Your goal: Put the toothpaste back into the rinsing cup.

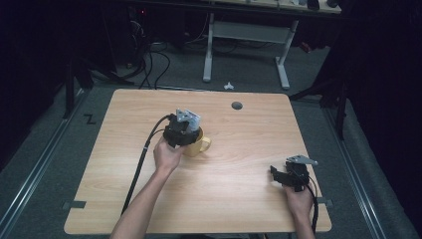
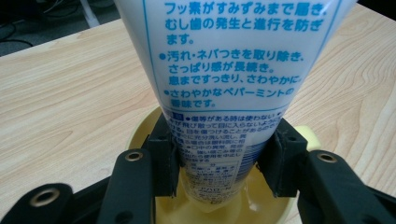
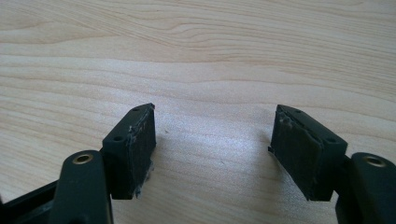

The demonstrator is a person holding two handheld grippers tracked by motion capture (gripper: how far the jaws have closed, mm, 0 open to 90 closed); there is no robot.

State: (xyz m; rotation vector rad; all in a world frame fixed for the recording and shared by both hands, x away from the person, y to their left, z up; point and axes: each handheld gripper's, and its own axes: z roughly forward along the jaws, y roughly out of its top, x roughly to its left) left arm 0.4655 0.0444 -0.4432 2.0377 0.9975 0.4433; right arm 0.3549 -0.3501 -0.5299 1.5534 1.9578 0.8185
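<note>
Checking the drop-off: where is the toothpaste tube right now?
In the left gripper view, the toothpaste tube stands clamped in the left gripper, its lower end inside the yellow mug.

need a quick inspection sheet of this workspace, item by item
surface: light wooden table, with a round dark hole near its far edge.
job's things: white plastic toothpaste tube printed in blue, its lower end down inside a yellow mug.
clutter: nothing seen on the table.
grippers: left claw has both pads pressed on the tube over the mug; right claw is open with nothing between its pads, low over bare wood near the table's right front.
cables: a black cable trails from the left claw across the table; more cables lie on the floor beyond.
surroundings: grey floor, a white-legged desk frame behind, a small white object on the floor.
</note>
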